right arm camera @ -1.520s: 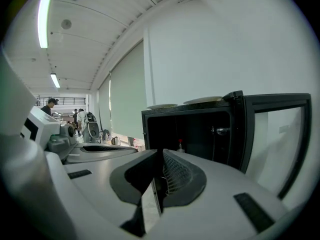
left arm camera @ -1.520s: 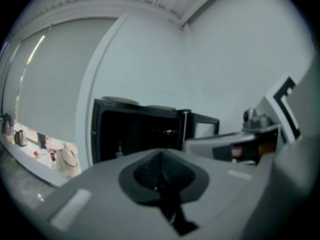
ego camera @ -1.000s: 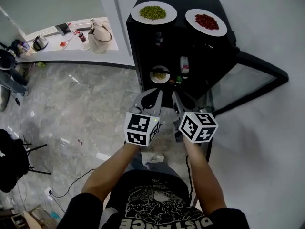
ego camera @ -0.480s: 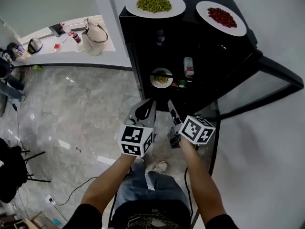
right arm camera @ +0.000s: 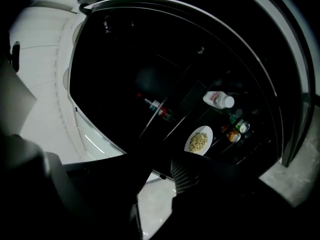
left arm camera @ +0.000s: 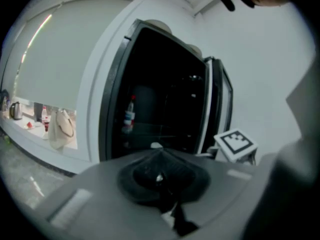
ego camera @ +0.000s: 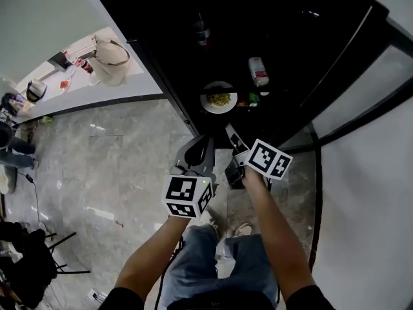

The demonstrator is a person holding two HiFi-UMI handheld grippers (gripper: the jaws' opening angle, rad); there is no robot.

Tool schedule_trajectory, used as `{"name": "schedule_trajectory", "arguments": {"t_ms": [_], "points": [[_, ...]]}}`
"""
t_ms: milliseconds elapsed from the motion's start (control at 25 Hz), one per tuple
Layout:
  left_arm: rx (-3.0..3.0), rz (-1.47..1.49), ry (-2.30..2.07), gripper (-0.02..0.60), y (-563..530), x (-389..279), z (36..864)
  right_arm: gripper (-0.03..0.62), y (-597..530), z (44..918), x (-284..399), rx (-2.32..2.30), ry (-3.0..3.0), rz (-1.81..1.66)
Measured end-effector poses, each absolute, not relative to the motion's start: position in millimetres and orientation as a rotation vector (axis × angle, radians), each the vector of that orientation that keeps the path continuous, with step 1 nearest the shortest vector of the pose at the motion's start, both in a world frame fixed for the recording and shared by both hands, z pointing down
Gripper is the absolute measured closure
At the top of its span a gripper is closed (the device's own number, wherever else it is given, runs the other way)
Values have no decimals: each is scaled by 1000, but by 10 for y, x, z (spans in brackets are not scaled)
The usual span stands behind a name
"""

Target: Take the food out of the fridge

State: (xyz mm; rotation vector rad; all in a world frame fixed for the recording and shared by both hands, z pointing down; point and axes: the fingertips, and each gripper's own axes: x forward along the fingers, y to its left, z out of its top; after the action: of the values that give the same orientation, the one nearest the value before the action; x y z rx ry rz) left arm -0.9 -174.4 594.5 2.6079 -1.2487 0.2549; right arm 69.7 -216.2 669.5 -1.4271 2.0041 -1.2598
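Note:
The black fridge [ego camera: 161, 18] stands open. On a lower shelf sits a white plate of yellow food [ego camera: 219, 99] [right arm camera: 199, 140], with a white bottle [ego camera: 259, 71] [right arm camera: 218, 100] lying on the shelf above it and small cans [ego camera: 249, 100] [right arm camera: 237, 131] beside the plate. My right gripper [ego camera: 230, 136] [right arm camera: 162, 176] points at the plate from just outside the fridge. Its jaws have just been opening and stand open with nothing between them. My left gripper [ego camera: 205, 139] [left arm camera: 159, 151] is beside it, shut and empty.
An upright bottle [ego camera: 201, 31] [left arm camera: 129, 115] stands on a higher shelf. The glass fridge door [ego camera: 361, 89] swings out at the right. To the left runs a white counter with a beige bag [ego camera: 111, 52] [left arm camera: 62, 129] and a kettle [ego camera: 35, 90]. Marble floor lies below.
Both grippers have sunk in front of the fridge. The right one has rolled and its jaws have opened. The two plates on top of the fridge have left the head view.

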Motion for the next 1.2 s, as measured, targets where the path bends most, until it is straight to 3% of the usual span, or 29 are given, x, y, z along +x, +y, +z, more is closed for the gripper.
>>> {"name": "schedule_trajectory", "arguments": {"t_ms": [400, 920, 1080, 1200], "points": [[2669, 244, -1228, 580, -2069, 73, 6663, 482, -2736, 7808, 600, -1300, 1736, -1401], [2664, 261, -1268, 580, -2307, -112, 7061, 479, -3304, 8308, 471, -1187, 1525, -1588], [2653, 262, -1277, 580, -2365, -169, 7078, 569, -3347, 8333, 496, -1165, 1431, -1629], [2648, 257, -1275, 580, -2375, -170, 7053, 577, -3345, 8338, 500, -1116, 1363, -1661]]}}
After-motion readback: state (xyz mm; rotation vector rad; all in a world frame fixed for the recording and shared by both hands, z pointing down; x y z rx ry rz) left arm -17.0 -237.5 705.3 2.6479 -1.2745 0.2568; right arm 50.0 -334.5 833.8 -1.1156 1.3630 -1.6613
